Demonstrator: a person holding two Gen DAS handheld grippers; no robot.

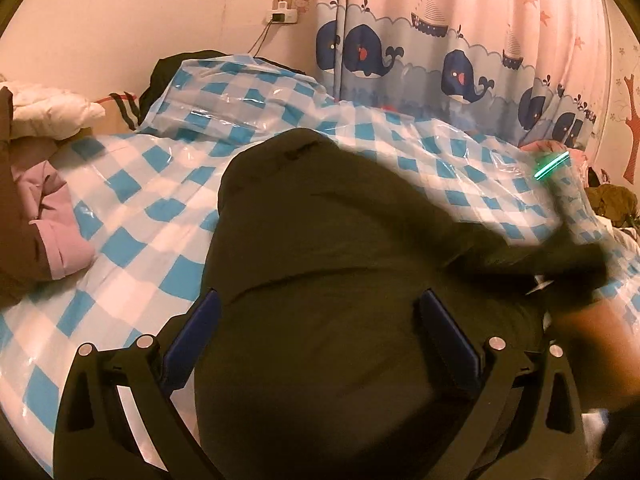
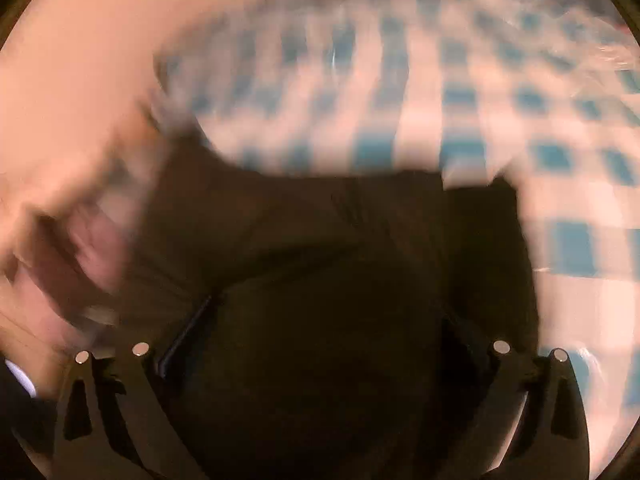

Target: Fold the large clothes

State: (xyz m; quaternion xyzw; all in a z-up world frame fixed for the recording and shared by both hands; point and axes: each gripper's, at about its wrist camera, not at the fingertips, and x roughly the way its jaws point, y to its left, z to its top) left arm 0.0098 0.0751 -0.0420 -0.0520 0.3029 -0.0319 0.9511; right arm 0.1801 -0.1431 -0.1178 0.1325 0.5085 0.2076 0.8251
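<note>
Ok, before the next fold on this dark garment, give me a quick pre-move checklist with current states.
1. Left gripper open, fingers apart over the dark garment: ok.
2. Right gripper open, not clamped on cloth: ok, the fingers stand wide, though the view is blurred.
3. Garment lying on the blue checked sheet: ok.
4. Garment flat, edges aligned: cannot tell; the near part fills both views.
5. Pink and brown clothing clear of the garment: ok, apart at the left.
6. Right wrist view sharp enough to aim: not ok, motion blur.
</note>
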